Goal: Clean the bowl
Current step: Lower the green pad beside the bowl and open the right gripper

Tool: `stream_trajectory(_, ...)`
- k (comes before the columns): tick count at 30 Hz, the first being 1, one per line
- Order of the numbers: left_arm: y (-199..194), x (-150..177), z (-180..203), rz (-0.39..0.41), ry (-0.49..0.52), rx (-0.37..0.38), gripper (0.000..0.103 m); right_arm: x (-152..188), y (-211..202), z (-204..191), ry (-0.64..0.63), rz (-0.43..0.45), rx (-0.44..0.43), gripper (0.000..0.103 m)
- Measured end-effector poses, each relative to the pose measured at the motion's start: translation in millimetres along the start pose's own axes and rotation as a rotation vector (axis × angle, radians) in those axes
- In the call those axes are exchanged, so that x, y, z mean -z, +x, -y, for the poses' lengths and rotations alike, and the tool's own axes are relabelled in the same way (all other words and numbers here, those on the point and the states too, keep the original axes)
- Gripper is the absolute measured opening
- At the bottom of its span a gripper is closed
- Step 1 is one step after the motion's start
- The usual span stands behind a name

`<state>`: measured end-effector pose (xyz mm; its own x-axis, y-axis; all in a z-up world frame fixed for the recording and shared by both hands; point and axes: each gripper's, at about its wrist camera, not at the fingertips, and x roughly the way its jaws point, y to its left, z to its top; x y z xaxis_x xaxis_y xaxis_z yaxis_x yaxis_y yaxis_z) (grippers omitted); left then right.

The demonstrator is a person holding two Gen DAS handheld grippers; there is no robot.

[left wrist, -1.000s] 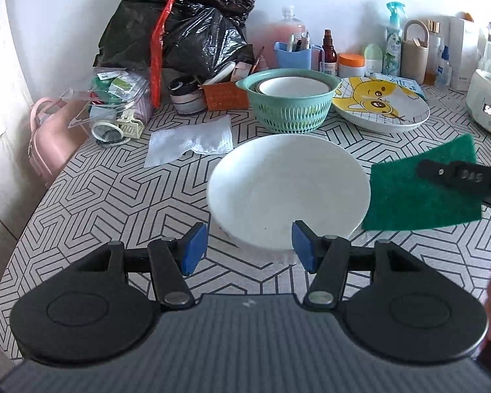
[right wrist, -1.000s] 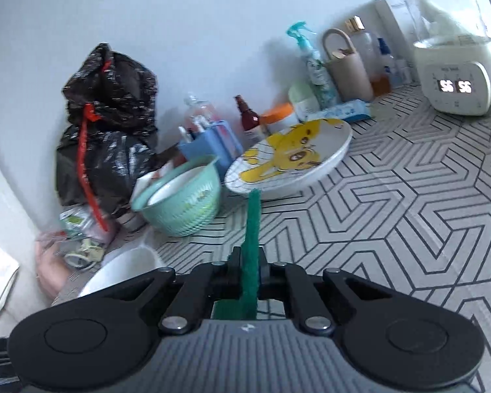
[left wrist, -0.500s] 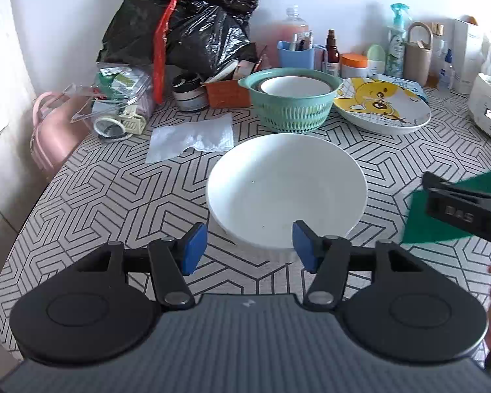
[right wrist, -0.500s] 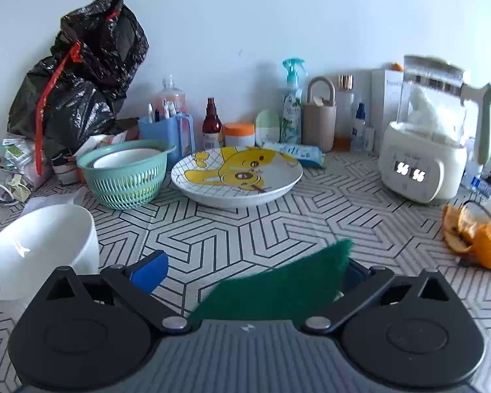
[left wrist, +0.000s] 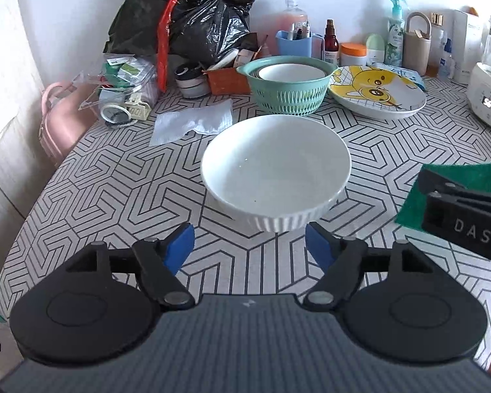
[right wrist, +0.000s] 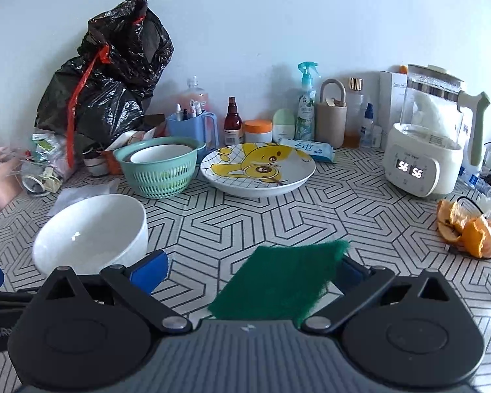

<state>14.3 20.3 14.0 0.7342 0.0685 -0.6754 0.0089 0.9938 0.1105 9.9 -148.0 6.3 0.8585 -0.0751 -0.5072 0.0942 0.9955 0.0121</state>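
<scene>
The left gripper (left wrist: 249, 245) is level, its jaws apart, just before the white bowl (left wrist: 275, 170) at 12 o'clock. The right gripper (right wrist: 248, 270) also has its jaws apart; the green pad (right wrist: 281, 281) lies between them, loose. The patterned table (right wrist: 360, 216) has a plate (right wrist: 258, 168) and a basket (right wrist: 160, 167) at 12 o'clock, by the white wall.

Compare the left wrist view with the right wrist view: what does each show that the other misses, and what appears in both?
Only the left wrist view shows the left gripper from behind, jaws open just short of the white bowl, and the bowl's ribbed outside. Only the right wrist view shows the orange peels, the kettle's glass jug, and the right gripper, jaws apart, green scouring pad lying between them. Both show bowl, pad, green colander, yellow cartoon plate and black bag.
</scene>
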Motion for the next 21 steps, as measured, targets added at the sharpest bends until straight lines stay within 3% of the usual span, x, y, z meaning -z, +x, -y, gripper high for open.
stream_trajectory(7,-12,8,9,0.019,0.012,-0.013,0.102,7,-12,4,0.023,0.004,-0.017,0.103)
stream_trajectory(21,-28,24,17,0.068,0.013,0.026,0.103,16,-39,11,0.023,0.028,-0.044,0.103)
